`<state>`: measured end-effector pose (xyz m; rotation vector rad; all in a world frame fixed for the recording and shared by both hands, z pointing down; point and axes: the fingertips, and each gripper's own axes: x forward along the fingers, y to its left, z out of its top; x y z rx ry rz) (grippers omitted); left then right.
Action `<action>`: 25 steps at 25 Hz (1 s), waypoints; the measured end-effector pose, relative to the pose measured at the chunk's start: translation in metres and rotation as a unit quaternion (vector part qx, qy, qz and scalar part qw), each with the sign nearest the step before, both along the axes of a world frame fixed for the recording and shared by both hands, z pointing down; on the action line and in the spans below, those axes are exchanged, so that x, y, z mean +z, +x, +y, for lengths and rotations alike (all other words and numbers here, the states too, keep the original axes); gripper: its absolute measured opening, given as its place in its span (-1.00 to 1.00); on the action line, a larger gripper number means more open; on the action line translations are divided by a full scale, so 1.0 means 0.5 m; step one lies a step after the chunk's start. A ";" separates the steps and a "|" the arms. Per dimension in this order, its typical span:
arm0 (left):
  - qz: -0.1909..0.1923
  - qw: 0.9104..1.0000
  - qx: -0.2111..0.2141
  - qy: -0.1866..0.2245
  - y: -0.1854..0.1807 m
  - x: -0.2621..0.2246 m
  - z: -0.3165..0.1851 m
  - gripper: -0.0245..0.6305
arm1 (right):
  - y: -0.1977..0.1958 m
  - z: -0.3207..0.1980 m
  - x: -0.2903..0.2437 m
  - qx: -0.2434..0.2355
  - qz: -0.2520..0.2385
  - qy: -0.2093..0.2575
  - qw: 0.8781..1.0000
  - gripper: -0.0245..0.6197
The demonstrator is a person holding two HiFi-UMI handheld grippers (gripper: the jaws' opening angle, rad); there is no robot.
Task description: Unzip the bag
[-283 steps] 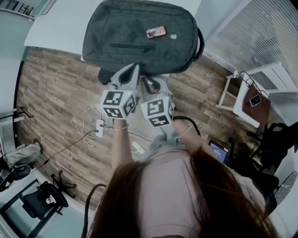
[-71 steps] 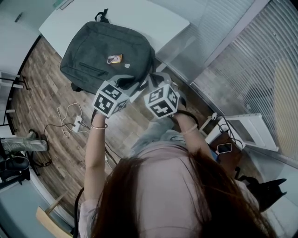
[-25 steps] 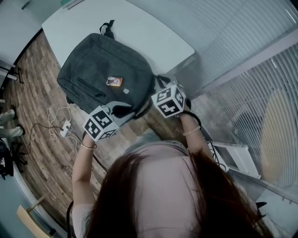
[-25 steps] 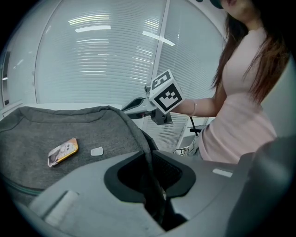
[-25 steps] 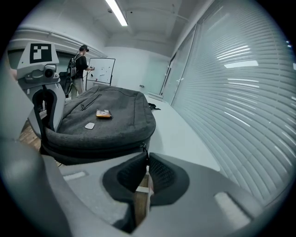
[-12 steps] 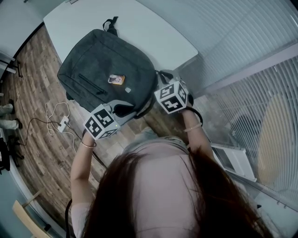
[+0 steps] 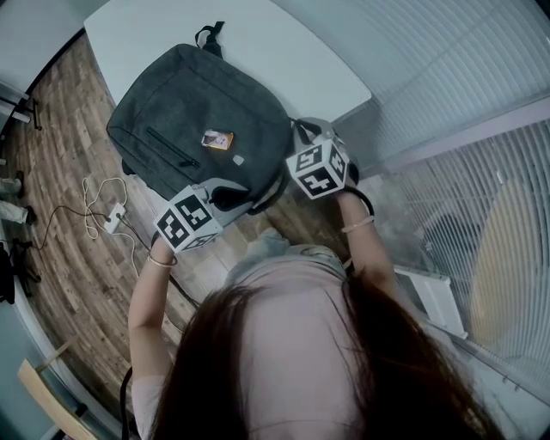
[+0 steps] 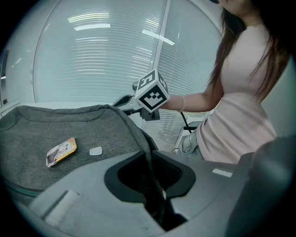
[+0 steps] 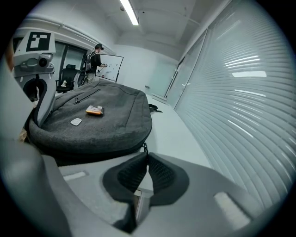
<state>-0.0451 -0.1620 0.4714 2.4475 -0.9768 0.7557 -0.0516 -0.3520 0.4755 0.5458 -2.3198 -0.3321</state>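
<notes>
Now, left gripper [image 8: 149, 162] jaws pinching bag [image 8: 41, 129] edge, right gripper [image 9: 147, 159] jaws closed on zipper pull [image 9: 144, 148].

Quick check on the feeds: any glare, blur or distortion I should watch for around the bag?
Head view: strong fisheye bends the table edge, dim bluish light, backpack sharp, hair fills the bottom. Left gripper view: dark round vignette, light streaks glare on the blinds, near jaws look soft. Right gripper view: ceiling light blown out, zipper pull tiny but legible.
</notes>
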 end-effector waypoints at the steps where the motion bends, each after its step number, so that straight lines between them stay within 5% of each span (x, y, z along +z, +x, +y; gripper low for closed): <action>1: -0.001 1.000 0.000 0.000 0.000 0.000 0.001 -0.73 | -0.002 -0.002 0.000 -0.002 0.000 0.002 1.000 -0.88; 25: -0.012 1.000 0.006 0.000 0.001 0.014 -0.002 -0.73 | -0.056 -0.054 0.019 -0.039 -0.013 0.029 0.999 -0.88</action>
